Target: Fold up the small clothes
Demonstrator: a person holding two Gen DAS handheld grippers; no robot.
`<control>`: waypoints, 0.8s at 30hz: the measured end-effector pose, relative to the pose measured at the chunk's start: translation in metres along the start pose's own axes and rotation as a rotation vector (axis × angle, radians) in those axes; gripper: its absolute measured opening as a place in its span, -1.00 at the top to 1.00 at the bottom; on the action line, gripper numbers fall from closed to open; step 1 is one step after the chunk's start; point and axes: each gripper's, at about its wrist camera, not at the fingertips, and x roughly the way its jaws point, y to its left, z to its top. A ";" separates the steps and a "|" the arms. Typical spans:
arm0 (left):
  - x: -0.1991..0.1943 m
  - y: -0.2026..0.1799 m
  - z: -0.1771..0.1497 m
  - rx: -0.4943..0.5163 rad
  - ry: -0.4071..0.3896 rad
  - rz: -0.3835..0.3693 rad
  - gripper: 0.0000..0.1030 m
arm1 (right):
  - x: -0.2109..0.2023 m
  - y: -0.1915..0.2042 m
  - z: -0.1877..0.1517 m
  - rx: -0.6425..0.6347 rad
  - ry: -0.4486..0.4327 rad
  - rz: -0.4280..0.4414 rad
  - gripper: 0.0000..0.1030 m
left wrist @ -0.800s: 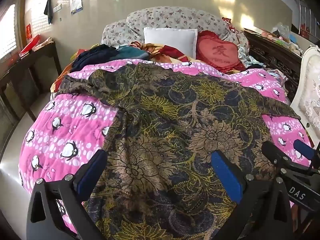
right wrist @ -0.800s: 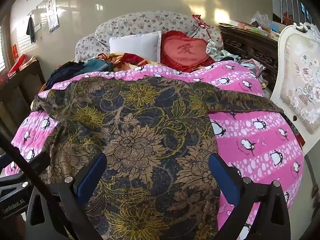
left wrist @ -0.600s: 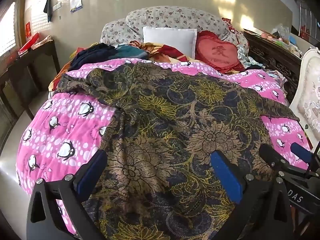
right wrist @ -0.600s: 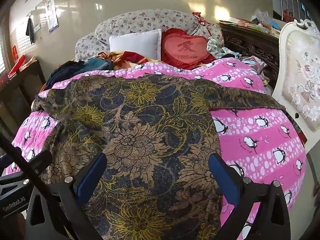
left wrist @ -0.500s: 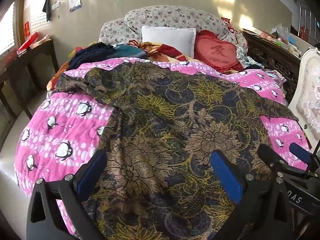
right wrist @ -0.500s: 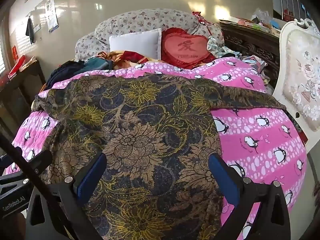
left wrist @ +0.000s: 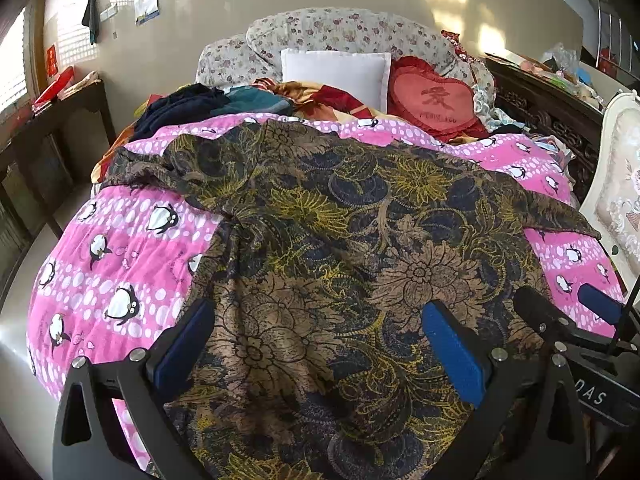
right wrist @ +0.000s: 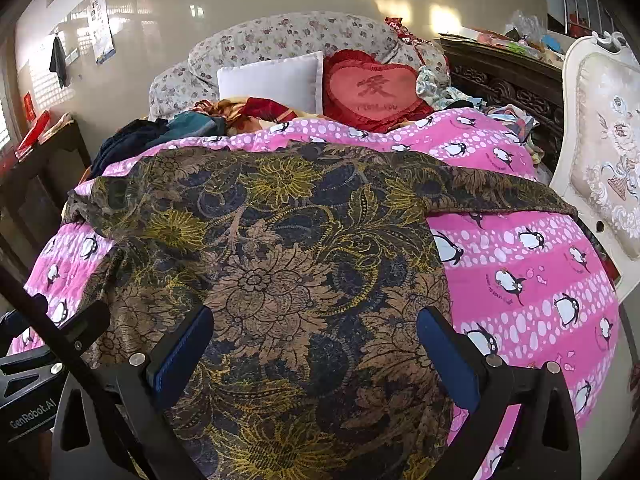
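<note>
Your left gripper (left wrist: 316,344) and right gripper (right wrist: 314,350) both hang with jaws spread wide and nothing between the blue pads; neither touches cloth as far as these views show. The floral shirt (left wrist: 352,240) lies spread flat on the pink penguin quilt (left wrist: 120,264), hem nearest you, collar at the far end toward the white pillow (left wrist: 336,72) and the red heart cushion (left wrist: 432,100). So its long axis runs straight away from both claws, and the sleeves reach out crosswise: the left sleeve (left wrist: 160,168) toward the left edge of the bed, the right sleeve (right wrist: 500,196) toward the cream chair (right wrist: 604,140). The two grippers sit side by side at the hem end, your right one showing at the right margin of the left wrist view. Judgement: each sleeve is nearer the arm on its own side, so you should take the left sleeve with the left claw and the right sleeve with the right, and fold inward across the body. The left sleeve looks bunched near the shoulder; expect to smooth it first. Fabric appears thin and limp, so it will likely drag if you pinch only one layer.
</note>
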 end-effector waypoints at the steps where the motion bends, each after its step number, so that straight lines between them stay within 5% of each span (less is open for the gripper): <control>1: 0.001 0.001 0.000 -0.004 0.002 -0.001 -1.00 | 0.001 0.000 0.000 0.001 0.002 0.001 -1.00; 24: 0.019 0.009 0.003 -0.037 0.021 0.016 -1.00 | 0.018 -0.008 0.006 0.024 0.026 -0.001 -1.00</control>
